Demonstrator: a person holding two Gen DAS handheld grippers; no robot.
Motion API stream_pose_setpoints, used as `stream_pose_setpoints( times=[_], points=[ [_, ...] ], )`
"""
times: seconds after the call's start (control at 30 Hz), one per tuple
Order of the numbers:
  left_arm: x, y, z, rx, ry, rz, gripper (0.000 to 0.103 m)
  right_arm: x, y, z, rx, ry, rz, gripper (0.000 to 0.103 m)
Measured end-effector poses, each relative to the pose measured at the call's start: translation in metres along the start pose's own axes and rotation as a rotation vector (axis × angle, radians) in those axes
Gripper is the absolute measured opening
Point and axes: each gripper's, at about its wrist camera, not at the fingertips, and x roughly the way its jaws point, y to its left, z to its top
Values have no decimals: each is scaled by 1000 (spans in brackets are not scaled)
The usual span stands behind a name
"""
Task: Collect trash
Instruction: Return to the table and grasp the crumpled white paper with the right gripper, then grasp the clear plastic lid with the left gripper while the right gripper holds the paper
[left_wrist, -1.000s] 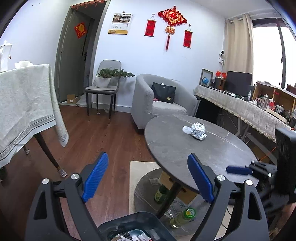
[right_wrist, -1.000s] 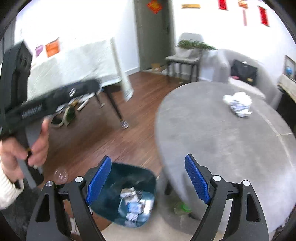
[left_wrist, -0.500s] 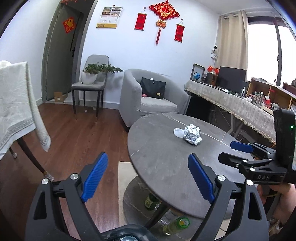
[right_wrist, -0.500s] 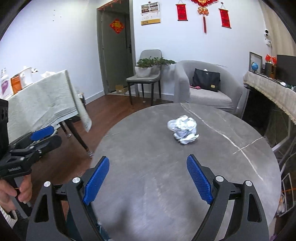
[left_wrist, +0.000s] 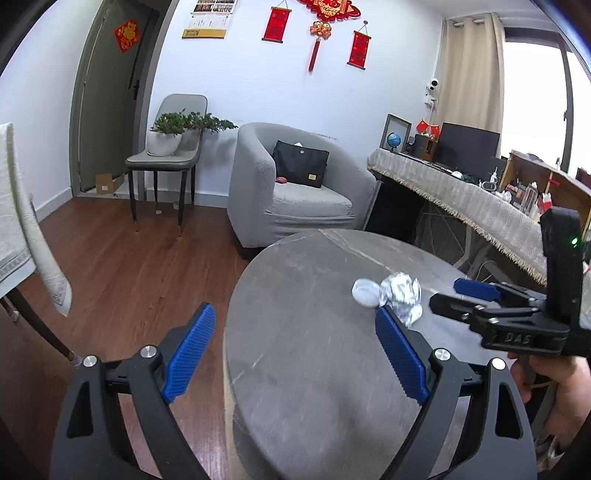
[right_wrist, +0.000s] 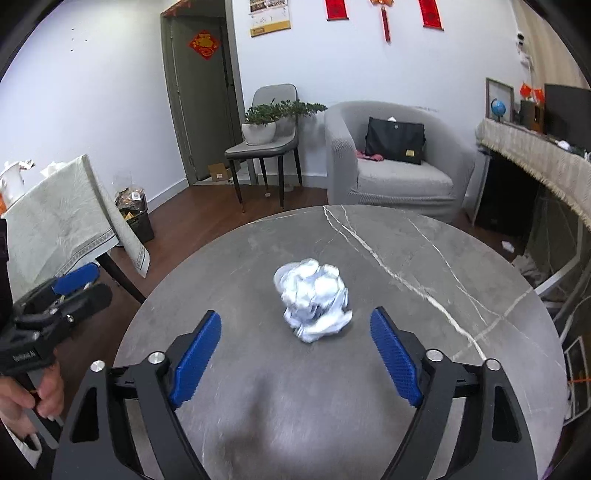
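Observation:
A crumpled silver foil wad lies near the middle of the round grey marble table, with a small white piece touching it. My right gripper is open and empty, just short of the wad, which sits ahead between its blue pads. My left gripper is open and empty over the table's left edge. The wad lies just beyond its right pad. The right gripper also shows in the left wrist view, beside the wad.
A grey armchair with a black bag stands behind the table. A chair with a potted plant is by the door. A cloth-covered table is at the left, a long desk at the right.
Both grippers rose from the trash bin on the floor and moved over the table. The right gripper swung from the bin toward the foil wad and closed in on it.

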Motion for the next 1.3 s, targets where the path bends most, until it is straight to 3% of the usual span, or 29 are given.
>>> stream_pose_setpoints(
  times=[0.13,0.4,0.5,0.57,0.8,1.07,1.17,1.3],
  points=[
    [20,0,10,-21,26,-15,90,18,-8,11,7,44,7,72],
    [53,0,29,-181,68,-105,90,59,-13,11,-17,161,33,60],
    [67,-5,33,-222,108,-106,90,59,-13,14,-27,158,57,48],
    [72,-8,35,-228,117,-104,90,53,-16,18,-34,146,54,46],
    [86,-29,39,-170,179,-63,84,34,-46,26,29,91,36,46],
    [107,-72,36,54,251,-16,77,21,-78,19,89,78,22,46],
    [123,-83,32,83,293,-23,65,17,-87,17,114,74,28,46],
    [140,-92,26,122,327,-1,65,17,-98,16,137,73,43,46]
  ],
)
